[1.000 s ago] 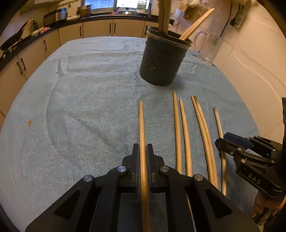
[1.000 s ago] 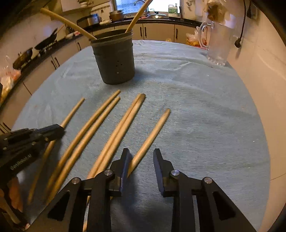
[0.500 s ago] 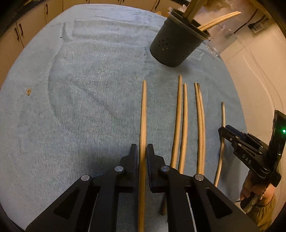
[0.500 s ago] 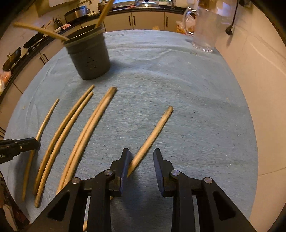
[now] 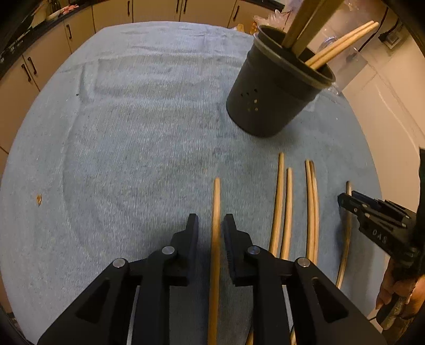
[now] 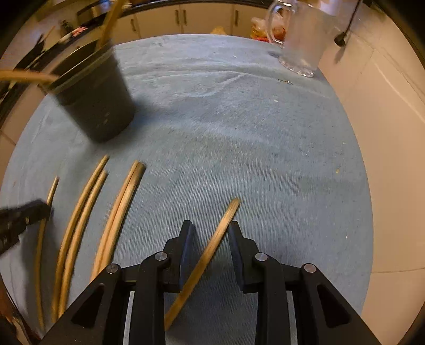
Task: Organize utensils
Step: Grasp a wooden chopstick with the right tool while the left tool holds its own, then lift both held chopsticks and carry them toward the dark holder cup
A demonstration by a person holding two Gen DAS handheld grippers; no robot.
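Several wooden sticks lie in a row on the blue-grey cloth. My left gripper (image 5: pixel 210 221) is open with its jaws either side of the leftmost stick (image 5: pixel 215 228), which lies loose between them. My right gripper (image 6: pixel 209 228) is open around the rightmost stick (image 6: pixel 212 246), which lies at a slant on the cloth. The dark perforated utensil holder (image 5: pixel 273 98) stands beyond the row with several sticks in it; it also shows in the right wrist view (image 6: pixel 98 106). The right gripper shows in the left wrist view (image 5: pixel 345 199).
A clear glass jug (image 6: pixel 302 39) stands at the far right of the table by the wall. Other sticks (image 5: pixel 281 207) lie between the two grippers. Kitchen cabinets (image 5: pixel 111 16) run behind the table. The wall (image 6: pixel 393 132) is close on the right.
My left gripper has opened and let go of the leftmost stick, which now lies on the cloth. My right gripper has shifted so the rightmost stick lies between its open jaws.
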